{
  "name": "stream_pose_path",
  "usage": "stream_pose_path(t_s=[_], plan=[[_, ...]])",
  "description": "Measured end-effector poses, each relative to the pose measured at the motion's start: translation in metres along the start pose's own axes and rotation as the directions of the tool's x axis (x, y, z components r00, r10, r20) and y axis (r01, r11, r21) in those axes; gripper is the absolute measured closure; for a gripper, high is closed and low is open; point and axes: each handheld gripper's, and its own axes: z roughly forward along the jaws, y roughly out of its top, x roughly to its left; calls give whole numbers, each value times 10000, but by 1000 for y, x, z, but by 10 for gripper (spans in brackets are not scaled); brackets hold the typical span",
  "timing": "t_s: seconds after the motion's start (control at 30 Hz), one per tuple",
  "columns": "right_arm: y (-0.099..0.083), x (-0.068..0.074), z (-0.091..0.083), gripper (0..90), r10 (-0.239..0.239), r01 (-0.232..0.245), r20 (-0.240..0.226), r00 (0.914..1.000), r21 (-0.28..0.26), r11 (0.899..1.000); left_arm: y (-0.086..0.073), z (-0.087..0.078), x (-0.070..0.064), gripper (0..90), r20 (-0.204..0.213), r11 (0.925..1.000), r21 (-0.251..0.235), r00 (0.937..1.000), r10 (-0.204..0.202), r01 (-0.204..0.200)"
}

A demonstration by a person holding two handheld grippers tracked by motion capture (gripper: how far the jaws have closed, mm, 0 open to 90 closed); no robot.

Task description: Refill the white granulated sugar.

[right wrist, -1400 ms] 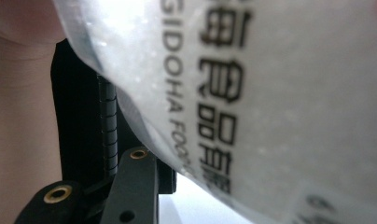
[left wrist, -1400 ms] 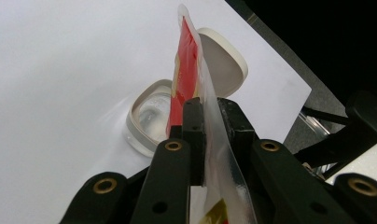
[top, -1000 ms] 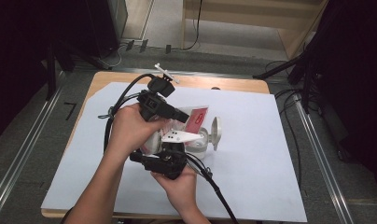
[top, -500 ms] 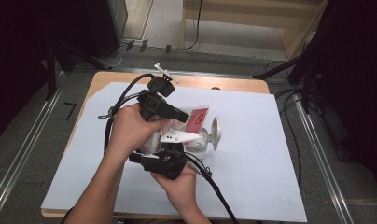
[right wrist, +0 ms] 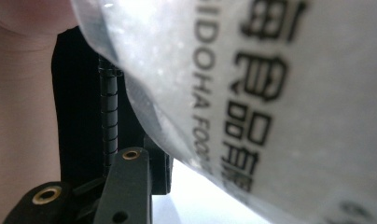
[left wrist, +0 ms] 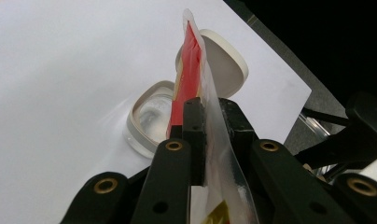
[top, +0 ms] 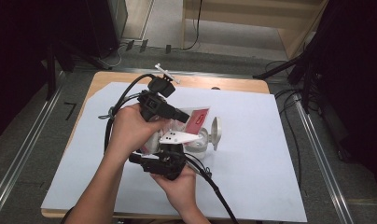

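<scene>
While the left hand-held gripper (left wrist: 210, 135) clamps the red packet (left wrist: 189, 70) above the open jar (left wrist: 151, 116), the right hand-held gripper's (top: 161, 163) grip cannot be told.

On the clear plastic packet (right wrist: 289, 93) pressed close before the right tool's camera we read black print running sideways: the Latin letters "IDOHA FOO", cut off at both ends by the frame and the packet's edge. Beside them stand two columns of bold East Asian characters, too cropped and turned for us to read with certainty. In the left gripper view the same packet (left wrist: 189, 70) shows its red side edge-on, with a scrap of yellow at the bottom, and no lettering we can make out. From the high view its red label (top: 197, 116) is too small to read.
</scene>
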Motion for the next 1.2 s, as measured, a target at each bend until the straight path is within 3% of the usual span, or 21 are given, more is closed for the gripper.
stream_pose_path(t_s=[0.5, 0.97, 1.2], plan=[[-1, 1, 1, 620, -329, 328, 279, 9991, 35, 9995, 0, 0, 0, 829, -38, 9999, 69, 9999, 95, -94], [-1, 2, 1, 643, -373, 369, 410, 9985, 113, 9993, -1, 0, 4, 835, 225, 9997, -16, 9994, -261, 261], [-1, 3, 1, 643, -391, 385, 442, 9983, 145, 9992, -1, 0, 6, 843, 286, 9998, 69, 9994, -207, 205]])
